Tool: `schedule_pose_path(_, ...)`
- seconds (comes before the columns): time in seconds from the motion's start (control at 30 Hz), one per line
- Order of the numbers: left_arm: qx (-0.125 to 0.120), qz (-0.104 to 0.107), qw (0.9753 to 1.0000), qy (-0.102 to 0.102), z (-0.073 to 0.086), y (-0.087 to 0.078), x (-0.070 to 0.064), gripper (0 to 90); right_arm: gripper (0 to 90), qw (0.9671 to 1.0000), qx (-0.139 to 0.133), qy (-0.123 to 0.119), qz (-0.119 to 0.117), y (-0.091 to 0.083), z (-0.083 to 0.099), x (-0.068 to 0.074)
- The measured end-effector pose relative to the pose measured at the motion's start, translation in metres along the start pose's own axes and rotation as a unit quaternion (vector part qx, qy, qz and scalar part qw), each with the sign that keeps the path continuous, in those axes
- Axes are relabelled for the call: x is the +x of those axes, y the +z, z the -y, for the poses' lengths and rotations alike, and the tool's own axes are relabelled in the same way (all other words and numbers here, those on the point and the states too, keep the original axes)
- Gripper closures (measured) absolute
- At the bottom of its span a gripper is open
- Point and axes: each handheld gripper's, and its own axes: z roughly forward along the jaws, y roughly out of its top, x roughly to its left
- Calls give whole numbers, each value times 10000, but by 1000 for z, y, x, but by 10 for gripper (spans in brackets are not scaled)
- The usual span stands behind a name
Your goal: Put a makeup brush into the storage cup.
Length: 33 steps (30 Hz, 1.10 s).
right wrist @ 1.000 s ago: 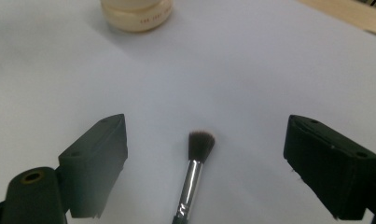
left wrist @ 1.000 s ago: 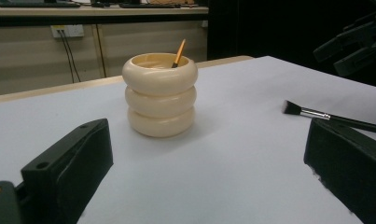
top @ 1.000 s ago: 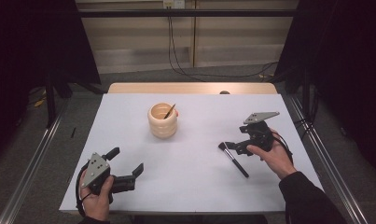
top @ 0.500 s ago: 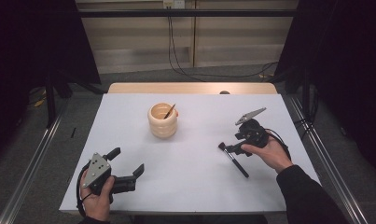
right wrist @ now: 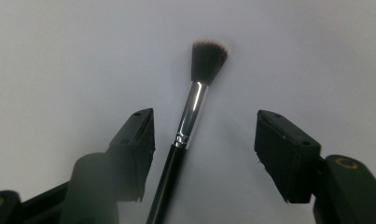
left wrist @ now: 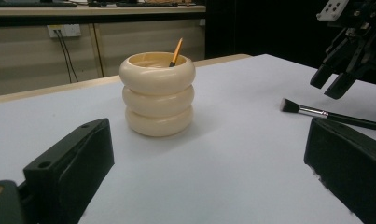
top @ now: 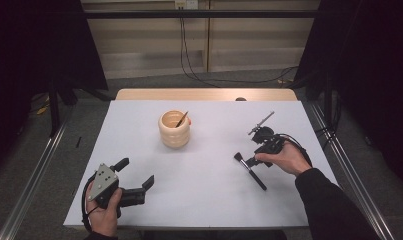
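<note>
Now right claw (right wrist: 204,154) spread astride brush (right wrist: 195,107); left claw (top: 136,181) apart near table edge (top: 189,226).

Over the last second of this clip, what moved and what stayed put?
The right gripper tipped forward and down over the black-handled makeup brush with a silver ferrule, jaws open on either side of it, not yet gripping. The brush, the cream ringed wooden pot holding a pencil, and the open left gripper stayed put.

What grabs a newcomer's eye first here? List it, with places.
The cream ringed wooden pot stands at the middle of the white table, an orange-handled stick leaning inside. Toward the right lies a black makeup brush with a silver ferrule, and the right tool hangs open directly over it, jaws either side of the handle.
</note>
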Motion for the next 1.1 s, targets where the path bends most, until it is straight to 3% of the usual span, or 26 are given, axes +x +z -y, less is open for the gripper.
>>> schedule_pose_path(0.23, -5, -4, 10000, -64, 0, 0, 1, 13, 467, 9990, 414, -9, -144, 7, -3, -1)
schedule_pose_path(0.5, 5, -3, 10000, -64, 1, 0, 2, 15, 610, 9967, 784, 25, -199, 17, -7, -1)
schedule_pose_path(0.83, 47, -27, 10000, -50, 1, 0, 2, 14, 651, 9952, 930, 85, -292, 25, -7, 5)
schedule_pose_path(1.0, 40, 3, 10000, -55, 1, 0, 2, 14, 654, 9942, 1056, 7, -223, 29, -7, 5)
schedule_pose_path(1.1, 58, 38, 10000, -51, 1, 0, 2, 14, 644, 9953, 962, 26, -134, 32, -4, 6)
